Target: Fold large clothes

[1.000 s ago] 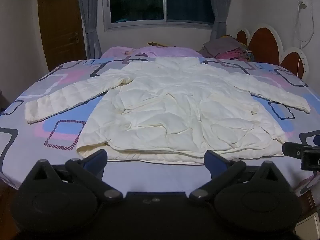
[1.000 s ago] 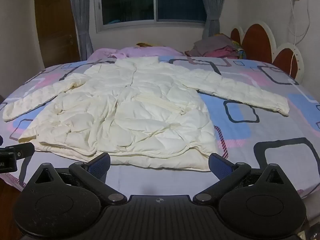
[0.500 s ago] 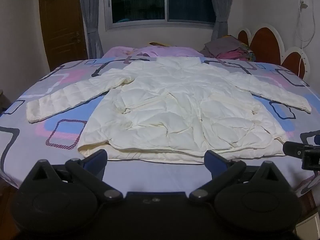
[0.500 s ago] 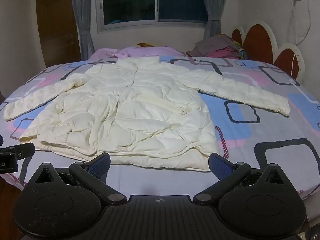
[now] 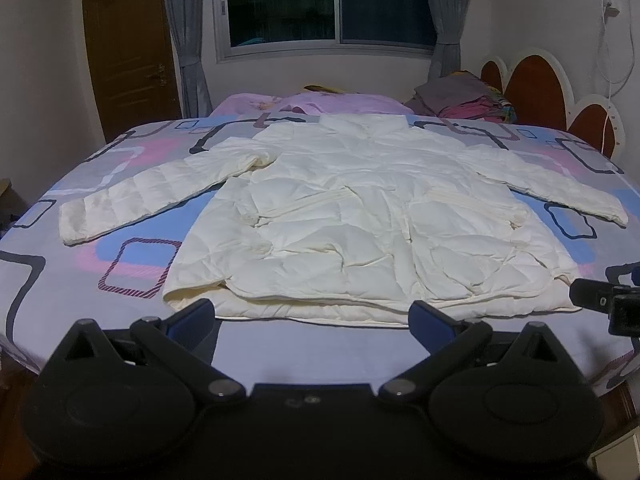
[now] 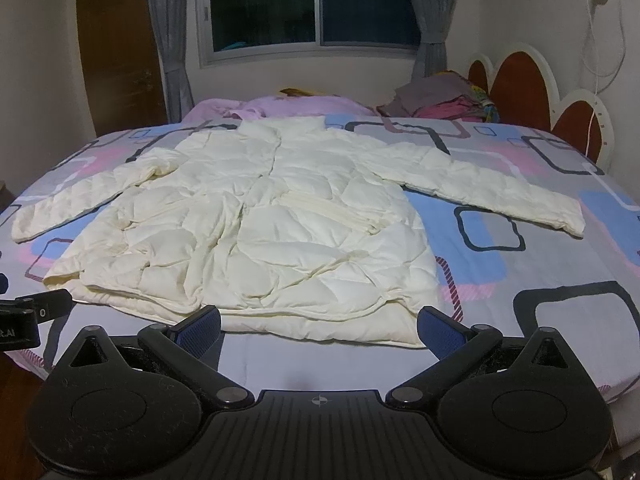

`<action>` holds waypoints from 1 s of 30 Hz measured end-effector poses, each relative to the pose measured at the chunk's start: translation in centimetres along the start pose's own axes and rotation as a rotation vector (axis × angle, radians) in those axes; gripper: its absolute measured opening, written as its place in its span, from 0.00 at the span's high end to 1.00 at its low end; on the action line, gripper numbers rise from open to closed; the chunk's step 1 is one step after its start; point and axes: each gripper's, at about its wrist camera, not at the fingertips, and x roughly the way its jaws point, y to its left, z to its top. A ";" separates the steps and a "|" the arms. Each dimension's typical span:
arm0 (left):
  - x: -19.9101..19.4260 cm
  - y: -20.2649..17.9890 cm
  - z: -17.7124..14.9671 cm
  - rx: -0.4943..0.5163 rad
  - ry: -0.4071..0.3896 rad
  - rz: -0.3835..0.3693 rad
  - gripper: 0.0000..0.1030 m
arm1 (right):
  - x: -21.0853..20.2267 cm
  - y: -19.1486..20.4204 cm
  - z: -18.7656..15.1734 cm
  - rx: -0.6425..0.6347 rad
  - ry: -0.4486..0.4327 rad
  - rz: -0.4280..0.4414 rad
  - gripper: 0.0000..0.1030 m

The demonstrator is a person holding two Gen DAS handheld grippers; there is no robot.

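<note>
A cream quilted puffer jacket lies flat on the bed, front up, collar far, both sleeves spread out to the sides; it also shows in the right wrist view. My left gripper is open and empty, hovering just short of the jacket's near hem. My right gripper is open and empty, also just short of the hem, further right. Each gripper shows at the edge of the other's view.
The bed has a grey sheet with blue and pink squares. A pink blanket and a pile of folded clothes lie at the far side. A red scalloped headboard stands at the right, a wooden door at the left.
Both views have shifted slightly; the jacket sits a little higher in frame. The jacket itself has not moved and both grippers stay open.
</note>
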 end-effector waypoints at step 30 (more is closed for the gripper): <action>-0.1 0.1 0.0 0.009 0.002 0.009 0.00 | 0.1 0.3 0.2 -0.005 0.000 0.011 0.00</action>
